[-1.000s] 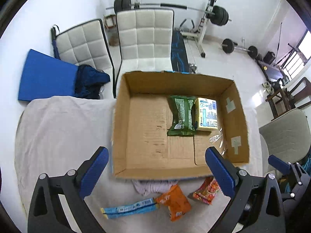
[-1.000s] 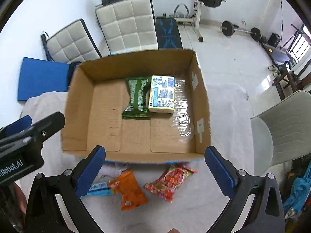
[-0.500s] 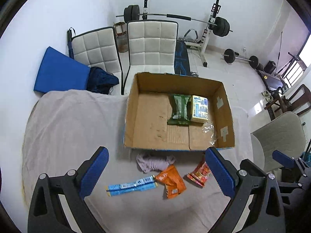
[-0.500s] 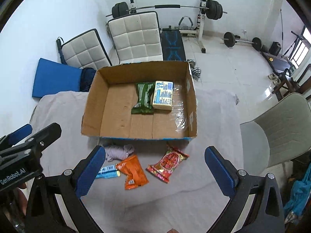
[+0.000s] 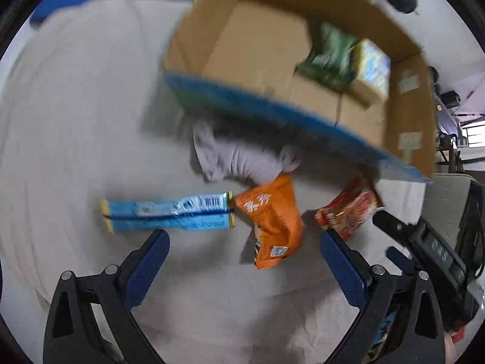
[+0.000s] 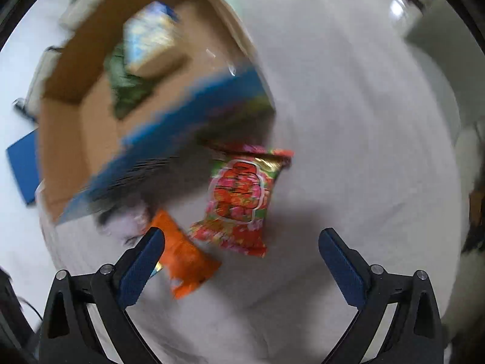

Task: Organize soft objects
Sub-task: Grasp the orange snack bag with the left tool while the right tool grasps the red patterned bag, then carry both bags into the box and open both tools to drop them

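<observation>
Left wrist view: left tongs point(image 5: 244, 251) spread apart over orange packet point(image 5: 269, 221); right tongs point(image 6: 241, 250) apart above red packet point(image 6: 241, 200).

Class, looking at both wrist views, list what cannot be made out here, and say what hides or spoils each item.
- Printing on the green packet and yellow pack in the cardboard box: motion blur, both views.
- Grey cloth: far part hidden under the box's near wall, left wrist view.
- Blue wrapper: almost wholly hidden behind a finger of the right gripper, right wrist view.

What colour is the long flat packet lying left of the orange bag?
Light blue with yellow ends; clearest in the left wrist view.
</observation>
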{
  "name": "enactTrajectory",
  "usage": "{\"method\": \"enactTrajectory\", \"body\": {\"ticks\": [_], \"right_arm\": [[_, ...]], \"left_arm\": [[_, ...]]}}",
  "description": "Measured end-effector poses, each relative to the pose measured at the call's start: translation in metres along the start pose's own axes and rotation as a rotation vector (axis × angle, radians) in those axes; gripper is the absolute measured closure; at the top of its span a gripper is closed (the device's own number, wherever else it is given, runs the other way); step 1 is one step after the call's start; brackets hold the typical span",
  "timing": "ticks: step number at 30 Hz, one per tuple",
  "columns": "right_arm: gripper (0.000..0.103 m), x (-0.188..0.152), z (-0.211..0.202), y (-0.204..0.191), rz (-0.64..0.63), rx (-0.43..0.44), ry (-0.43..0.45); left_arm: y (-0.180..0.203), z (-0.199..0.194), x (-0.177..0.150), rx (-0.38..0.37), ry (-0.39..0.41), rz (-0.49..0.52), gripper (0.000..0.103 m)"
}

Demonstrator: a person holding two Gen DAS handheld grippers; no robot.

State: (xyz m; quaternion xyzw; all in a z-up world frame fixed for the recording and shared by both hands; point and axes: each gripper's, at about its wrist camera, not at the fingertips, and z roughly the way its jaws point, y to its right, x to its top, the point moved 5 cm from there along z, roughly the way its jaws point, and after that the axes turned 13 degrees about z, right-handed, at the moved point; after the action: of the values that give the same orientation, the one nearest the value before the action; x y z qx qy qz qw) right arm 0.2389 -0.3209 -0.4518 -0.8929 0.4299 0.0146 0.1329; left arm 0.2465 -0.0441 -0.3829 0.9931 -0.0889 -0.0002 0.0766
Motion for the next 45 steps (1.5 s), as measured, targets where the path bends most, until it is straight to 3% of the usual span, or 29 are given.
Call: {"method": "enactTrajectory", "body": {"ticks": [5, 7, 8, 10, 13, 19, 23, 24, 28, 32, 39, 45], "right_arm": [[0.005, 0.004, 0.043, 0.002, 0.074, 0.048, -0.053], [0.012, 0.004, 0.056, -0.001, 0.061, 0.039, -0.047], [0.016, 0.002, 0.056, -0.002, 0.048, 0.028, -0.031], [0.043, -0.001, 0.053, -0.005, -0.009, -0.013, -0.016], [0.05, -0.009, 0.048, 0.002, -0.082, -0.068, -0.041], [0.05, -0.028, 0.032, 0.03, -0.26, -0.201, -0.067], [0.05, -0.036, 0.037, 0.036, -0.298, -0.168, -0.092], [0.05, -0.036, 0.037, 0.037, -0.292, -0.158, -0.09], [0.05, -0.04, 0.038, 0.045, -0.271, -0.159, -0.084], [0.051, -0.051, 0.04, 0.048, -0.316, -0.237, -0.098], [0.051, -0.118, 0.043, 0.084, -0.423, -0.318, -0.149], [0.051, -0.138, 0.051, 0.093, -0.419, -0.328, -0.146]], "left_arm": [[0.003, 0.037, -0.003, -0.024, -0.072, -0.028, 0.001], [0.005, 0.046, -0.003, -0.057, -0.095, -0.051, 0.001], [0.007, 0.05, -0.003, -0.078, -0.101, -0.064, 0.001], [0.01, 0.055, -0.002, -0.101, -0.11, -0.083, 0.001], [0.021, 0.061, -0.001, -0.1, -0.119, -0.051, 0.001], [0.053, 0.087, 0.001, -0.06, -0.175, 0.042, 0.002], [0.066, 0.114, 0.003, -0.023, -0.231, 0.07, 0.04], [0.069, 0.117, 0.001, 0.008, -0.239, 0.089, 0.043], [0.081, 0.115, -0.005, 0.064, -0.202, 0.16, 0.045], [0.087, 0.109, -0.032, 0.102, -0.202, 0.215, 0.047], [0.089, 0.105, -0.092, 0.127, -0.218, 0.263, 0.047], [0.106, 0.122, -0.089, 0.14, -0.228, 0.281, 0.047]]}}
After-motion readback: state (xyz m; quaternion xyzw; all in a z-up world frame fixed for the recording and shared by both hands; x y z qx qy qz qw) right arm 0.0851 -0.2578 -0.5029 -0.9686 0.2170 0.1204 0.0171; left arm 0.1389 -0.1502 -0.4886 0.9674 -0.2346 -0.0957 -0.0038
